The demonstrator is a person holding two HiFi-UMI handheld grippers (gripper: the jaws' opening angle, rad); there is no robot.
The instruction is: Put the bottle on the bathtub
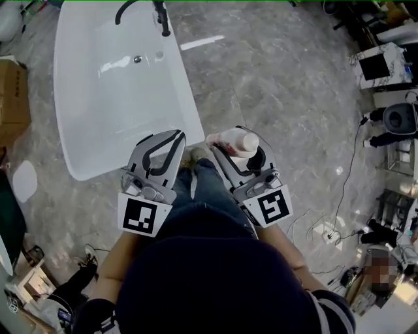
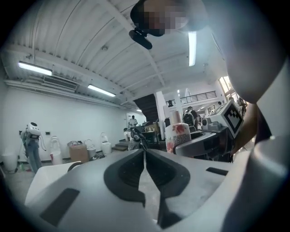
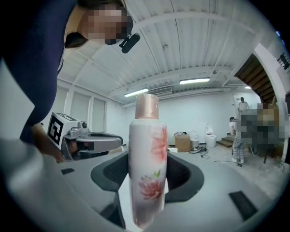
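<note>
A white bottle (image 3: pixel 147 174) with pink flowers and a rose-gold cap stands upright between the jaws of my right gripper (image 3: pixel 146 181), which is shut on it. From the head view the bottle (image 1: pixel 236 141) lies in that gripper (image 1: pixel 230 151) just right of the white bathtub (image 1: pixel 85 98). My left gripper (image 1: pixel 171 138) hovers over the tub's near right corner. Its jaws meet with nothing between them in the left gripper view, where the gripper (image 2: pixel 145 156) points level and the bottle (image 2: pixel 177 136) shows to the right.
A black faucet (image 1: pixel 160 16) stands at the tub's far rim. A cardboard box (image 1: pixel 13 98) sits left of the tub. Cables (image 1: pixel 346 189) and equipment (image 1: pixel 392 117) crowd the floor at right. The person's legs (image 1: pixel 202 189) are between the grippers.
</note>
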